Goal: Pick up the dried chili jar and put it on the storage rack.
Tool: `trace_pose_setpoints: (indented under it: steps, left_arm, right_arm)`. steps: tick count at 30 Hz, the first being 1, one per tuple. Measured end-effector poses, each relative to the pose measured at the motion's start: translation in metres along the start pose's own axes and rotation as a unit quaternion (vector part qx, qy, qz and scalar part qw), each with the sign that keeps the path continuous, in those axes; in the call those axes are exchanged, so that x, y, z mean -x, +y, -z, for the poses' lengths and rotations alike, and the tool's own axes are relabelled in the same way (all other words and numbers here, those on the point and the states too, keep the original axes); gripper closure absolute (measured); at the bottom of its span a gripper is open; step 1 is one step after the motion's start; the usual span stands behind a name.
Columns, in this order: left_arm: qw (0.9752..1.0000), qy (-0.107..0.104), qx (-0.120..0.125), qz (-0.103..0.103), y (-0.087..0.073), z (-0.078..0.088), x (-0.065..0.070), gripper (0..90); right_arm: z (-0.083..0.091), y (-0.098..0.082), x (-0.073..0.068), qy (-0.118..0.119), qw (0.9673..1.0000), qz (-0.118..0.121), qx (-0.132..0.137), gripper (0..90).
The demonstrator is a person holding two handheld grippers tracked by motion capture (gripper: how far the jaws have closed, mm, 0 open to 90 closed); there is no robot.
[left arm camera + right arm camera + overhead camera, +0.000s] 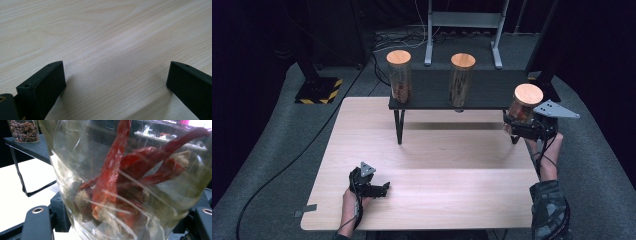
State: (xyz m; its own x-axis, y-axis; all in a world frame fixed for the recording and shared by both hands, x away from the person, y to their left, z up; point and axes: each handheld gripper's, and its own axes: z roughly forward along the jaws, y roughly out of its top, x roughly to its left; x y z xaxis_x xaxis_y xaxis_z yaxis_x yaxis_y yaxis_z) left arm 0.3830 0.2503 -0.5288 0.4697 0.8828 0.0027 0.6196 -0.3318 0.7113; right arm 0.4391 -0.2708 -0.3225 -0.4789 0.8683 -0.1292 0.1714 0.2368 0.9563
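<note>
Three clear glass jars with round wooden lids were in sight; the one with dried red chillies (pixel 117 182) I had clamped in my right gripper (pixel 524 122), lifted at the right end of the black shelf (pixel 482 90). My left gripper (pixel 379 189) rested open on the table (pixel 437 190). One shelf jar (pixel 25 131) held star anise, the other jar (pixel 461 80) brown contents I couldn't identify.

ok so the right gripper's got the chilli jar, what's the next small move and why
Probably carry the jar of dried chillies left and up over the black shelf and set it down beside the two jars already standing there. The right gripper is shut on it, holding it off the shelf's right end, where a free spot shows. The left gripper rests open on the table, so it plays no part.
</note>
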Motion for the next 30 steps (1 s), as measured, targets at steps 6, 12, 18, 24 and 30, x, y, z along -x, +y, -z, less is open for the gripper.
trace_pose_setpoints:
  steps: [6, 12, 18, 24, 30]
  left_arm:
    - [1.0, 0.0, 0.0, 0.0, 0.0, 0.0, 0.0, 1.3]
    - [1.0, 0.0, 0.0, 0.0, 0.0, 0.0, 0.0, 1.3]
    - [1.0, 0.0, 0.0, 0.0, 0.0, 0.0, 0.0, 1.3]
    - [1.0, 0.0, 0.0, 0.0, 0.0, 0.0, 0.0, 1.3]
    - [1.0, 0.0, 0.001, 0.001, 0.0, 0.0, 0.0, 1.3]
  right_arm:
    - [0.0, 0.004, 0.002, 0.005, 1.0, -0.003, 0.004, 24.6]
    - [-0.001, 0.01, 0.004, 0.005, 1.0, -0.002, 0.004, 24.5]
    - [-0.001, 0.017, 0.006, 0.004, 1.0, 0.002, 0.006, 24.5]
    - [-0.003, 0.024, 0.007, 0.005, 1.0, 0.004, 0.006, 24.5]
    - [-0.004, 0.03, 0.01, 0.005, 1.0, 0.003, 0.008, 24.5]
